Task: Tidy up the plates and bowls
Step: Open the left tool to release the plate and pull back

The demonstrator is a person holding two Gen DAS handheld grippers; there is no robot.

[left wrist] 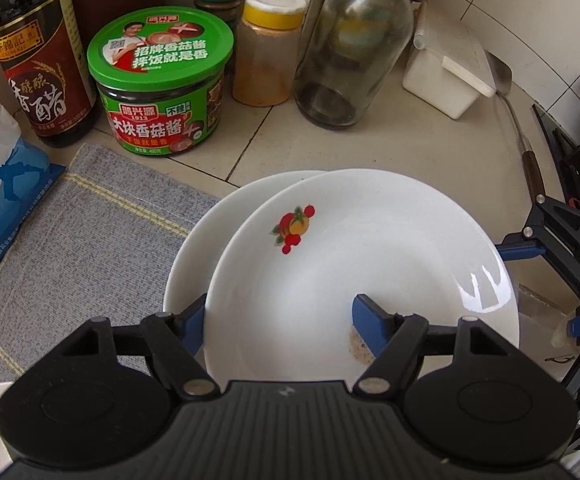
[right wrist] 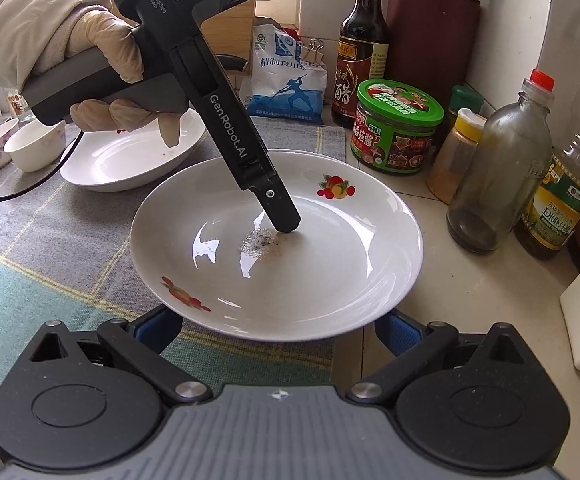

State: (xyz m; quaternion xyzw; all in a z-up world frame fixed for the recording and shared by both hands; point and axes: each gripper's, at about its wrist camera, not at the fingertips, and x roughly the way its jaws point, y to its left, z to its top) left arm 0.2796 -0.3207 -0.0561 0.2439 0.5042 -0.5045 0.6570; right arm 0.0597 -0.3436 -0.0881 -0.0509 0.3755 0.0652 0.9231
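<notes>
The left gripper [left wrist: 282, 322] straddles the near rim of the fruit-print plate [left wrist: 369, 264]: one blue finger [left wrist: 371, 326] lies inside the dish, the other [left wrist: 194, 320] outside its rim at nine o'clock. Its jaws stand part-spread, and whether the pads press the rim cannot be told. In the right wrist view its fingertip touches the plate's middle beside a patch of dark crumbs [right wrist: 258, 242], and a gloved hand [right wrist: 106, 76] holds its handle.

The right gripper [right wrist: 278, 330] has its blue fingers [right wrist: 395, 330] spread under the plate's near edge, their tips hidden, so its grip cannot be told.

The plate sits partly on a grey checked mat [left wrist: 82, 240], partly on the tiled tabletop [left wrist: 258, 136], overlapping a second white plate [left wrist: 202, 248] at its ten o'clock. Small bowls [right wrist: 36, 144] stand well apart at nine o'clock in the right view. At twelve o'clock stand a green-lidded mushroom sauce jar [left wrist: 158, 80], a vinegar bottle [left wrist: 38, 64], a yellow-capped spice jar [left wrist: 268, 48] and an empty glass bottle [left wrist: 349, 52].
</notes>
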